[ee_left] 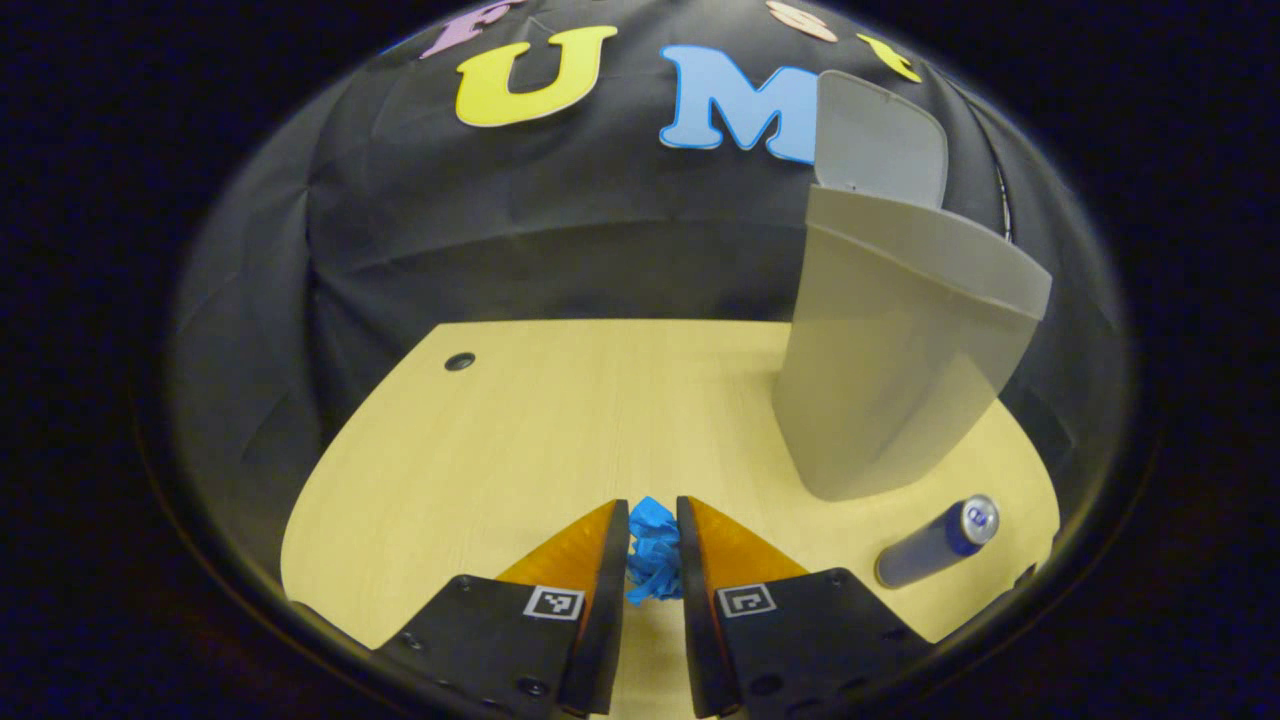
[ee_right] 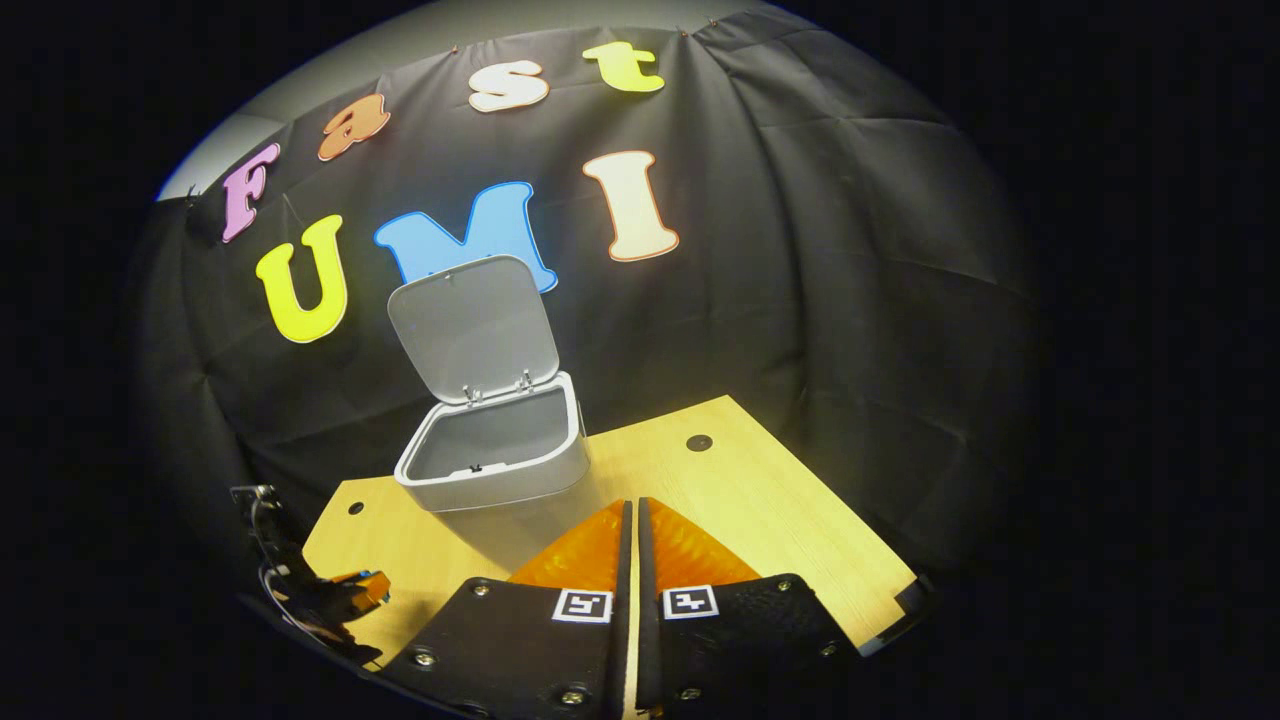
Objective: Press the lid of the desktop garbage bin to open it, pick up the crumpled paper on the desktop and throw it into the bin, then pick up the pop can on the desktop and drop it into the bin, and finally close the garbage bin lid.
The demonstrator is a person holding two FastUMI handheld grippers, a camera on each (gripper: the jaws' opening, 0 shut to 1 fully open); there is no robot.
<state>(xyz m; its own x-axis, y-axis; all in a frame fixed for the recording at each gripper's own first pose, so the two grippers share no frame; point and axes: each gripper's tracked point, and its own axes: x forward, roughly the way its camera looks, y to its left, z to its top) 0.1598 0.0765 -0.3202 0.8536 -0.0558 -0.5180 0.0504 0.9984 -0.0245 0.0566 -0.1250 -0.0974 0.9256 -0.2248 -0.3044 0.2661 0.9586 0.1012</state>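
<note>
In the left gripper view my left gripper point(ee_left: 652, 520) is shut on a blue crumpled paper point(ee_left: 653, 550), low over the wooden desktop point(ee_left: 560, 420). The grey bin point(ee_left: 890, 350) stands to the right of it with its lid point(ee_left: 880, 130) raised. A blue and silver pop can point(ee_left: 935, 540) lies on its side in front of the bin. In the right gripper view my right gripper point(ee_right: 634, 520) is shut with nothing between its fingers, held above the desk before the open bin point(ee_right: 495, 450), whose lid point(ee_right: 472, 325) tilts back. The left gripper point(ee_right: 340, 590) shows at the lower left.
The desktop point(ee_right: 760, 510) has round cable holes point(ee_left: 459, 361) near its back corners. Black cloth closes the booth behind the desk. The desk's front and right edges lie close to the pop can.
</note>
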